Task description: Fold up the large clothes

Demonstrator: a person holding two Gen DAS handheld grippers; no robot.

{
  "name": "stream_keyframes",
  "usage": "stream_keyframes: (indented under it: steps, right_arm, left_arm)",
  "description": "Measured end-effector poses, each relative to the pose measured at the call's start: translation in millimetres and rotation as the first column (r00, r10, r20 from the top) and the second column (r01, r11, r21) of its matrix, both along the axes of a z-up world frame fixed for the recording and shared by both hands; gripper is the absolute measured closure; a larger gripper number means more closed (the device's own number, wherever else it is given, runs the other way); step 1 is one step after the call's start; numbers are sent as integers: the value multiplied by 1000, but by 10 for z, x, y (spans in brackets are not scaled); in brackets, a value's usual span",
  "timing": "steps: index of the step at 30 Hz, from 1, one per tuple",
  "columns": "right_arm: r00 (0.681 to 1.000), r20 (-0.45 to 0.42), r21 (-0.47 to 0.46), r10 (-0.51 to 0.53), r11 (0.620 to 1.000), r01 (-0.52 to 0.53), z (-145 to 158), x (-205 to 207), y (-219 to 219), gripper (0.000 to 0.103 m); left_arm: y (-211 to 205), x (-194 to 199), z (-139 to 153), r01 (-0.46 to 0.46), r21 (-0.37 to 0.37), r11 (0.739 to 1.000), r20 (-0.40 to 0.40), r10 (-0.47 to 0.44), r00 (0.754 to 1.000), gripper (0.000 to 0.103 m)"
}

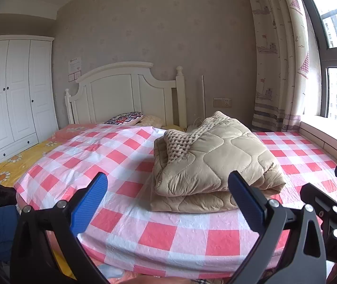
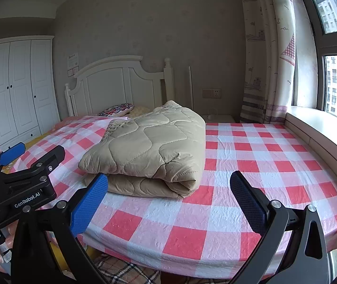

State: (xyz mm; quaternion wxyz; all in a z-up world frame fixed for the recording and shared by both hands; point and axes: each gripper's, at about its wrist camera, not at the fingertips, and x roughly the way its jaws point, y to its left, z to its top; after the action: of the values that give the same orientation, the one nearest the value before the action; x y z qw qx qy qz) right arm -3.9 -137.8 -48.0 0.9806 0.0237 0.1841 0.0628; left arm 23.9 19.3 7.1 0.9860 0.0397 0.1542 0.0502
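The quilted beige garment (image 1: 213,163) lies folded in a thick bundle on the checked sheet (image 1: 130,227), near the bed's foot edge. Both grippers hover apart from it, just off that edge: left gripper (image 1: 168,201) and right gripper (image 2: 168,201) each spread wide, holding nothing.

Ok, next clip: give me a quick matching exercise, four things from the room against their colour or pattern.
Things:
1. quilted coat
2. sheet
3. wardrobe
4. curtain

Looks:
A. white panelled doors
B. sailboat print
C. beige, folded
D. red and white checks

Pairs: 1-C, 2-D, 3-A, 4-B
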Motion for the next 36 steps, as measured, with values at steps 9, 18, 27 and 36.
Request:
stream_keyframes:
  steps: [9,18,27,36]
  right_arm:
    - [1000,-12,14,-1,1000,1,-12,20,0,4]
    - [1000,-13,22,-7,1000,7,-18,23,-11,4]
    - [1000,-15,29,-13,999,13,-20,19,-15,4]
    - [1000,-19,29,-9,1000,10,-31,16,0,4]
  left_arm:
    - [2,9,-35,5,-3,1000,-17,-5,1000,2]
    - [1,12,-36,3,-3,1000,-18,-3,1000,2]
    - [-12,14,-49,9,6,1000,-24,-9,1000,2]
    - [0,26,-52,9,2,1000,-27,-9,1000,2]
